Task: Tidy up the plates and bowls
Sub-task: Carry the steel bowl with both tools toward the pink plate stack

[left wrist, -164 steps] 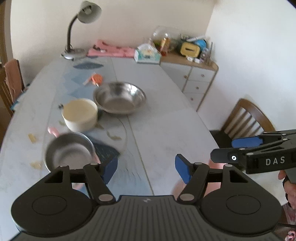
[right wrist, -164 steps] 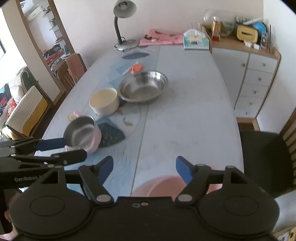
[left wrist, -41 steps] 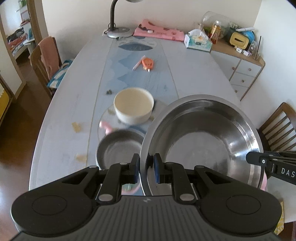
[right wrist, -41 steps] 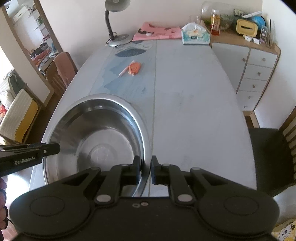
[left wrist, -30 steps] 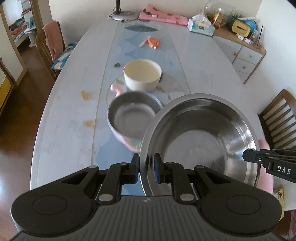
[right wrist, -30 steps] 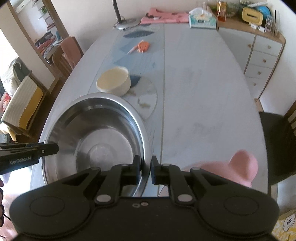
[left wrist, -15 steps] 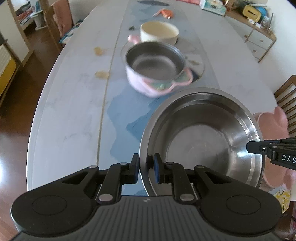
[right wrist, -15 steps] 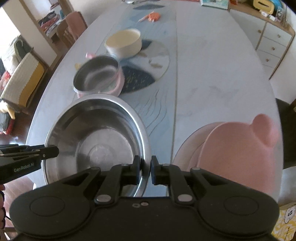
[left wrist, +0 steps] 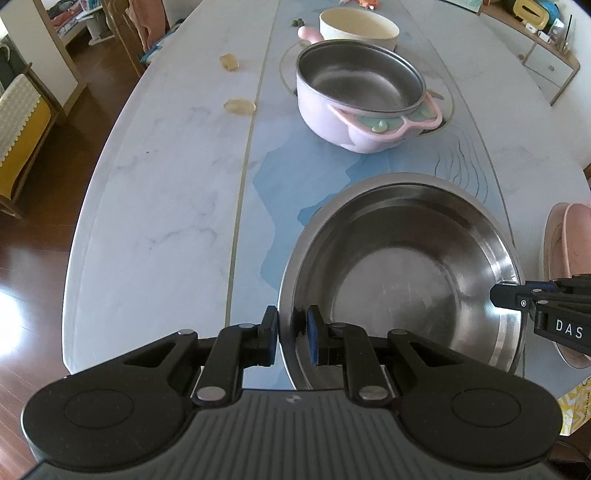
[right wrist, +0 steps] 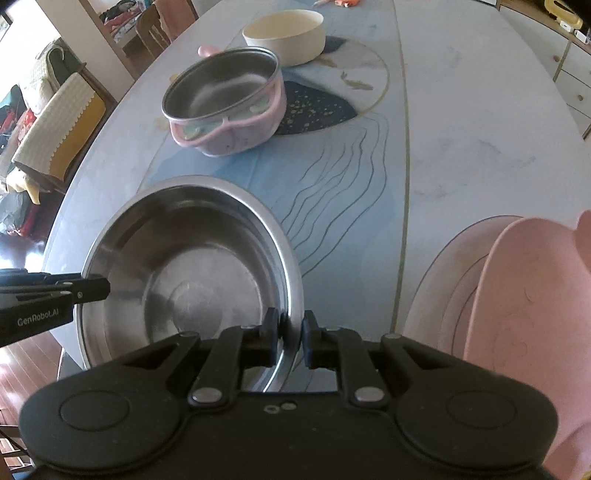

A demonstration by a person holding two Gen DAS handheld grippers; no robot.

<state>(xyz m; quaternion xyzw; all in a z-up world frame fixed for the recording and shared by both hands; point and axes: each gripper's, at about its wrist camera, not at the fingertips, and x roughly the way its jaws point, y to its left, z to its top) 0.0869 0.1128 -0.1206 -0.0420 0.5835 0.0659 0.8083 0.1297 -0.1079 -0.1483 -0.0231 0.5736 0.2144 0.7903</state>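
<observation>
A large steel bowl (left wrist: 402, 280) (right wrist: 192, 273) sits low over the near end of the table. My left gripper (left wrist: 291, 332) is shut on its left rim. My right gripper (right wrist: 290, 332) is shut on its right rim. A pink bowl with a steel liner (left wrist: 364, 96) (right wrist: 225, 107) stands farther up the table. A cream bowl (left wrist: 358, 27) (right wrist: 286, 35) stands behind it. Pink plates and a pink bowl (right wrist: 517, 295) (left wrist: 561, 236) lie stacked to the right of the steel bowl.
The table (left wrist: 166, 192) is long, pale marble with a blue runner. Yellowish scraps (left wrist: 240, 105) lie on its left side. Chairs (right wrist: 59, 125) and wood floor are beyond the left edge. A white drawer cabinet (left wrist: 546, 62) stands at the far right.
Both grippers closed on the steel bowl, lifted it from the table's middle and brought it down toward the near end. The pink and cream bowls now lie farther ahead.
</observation>
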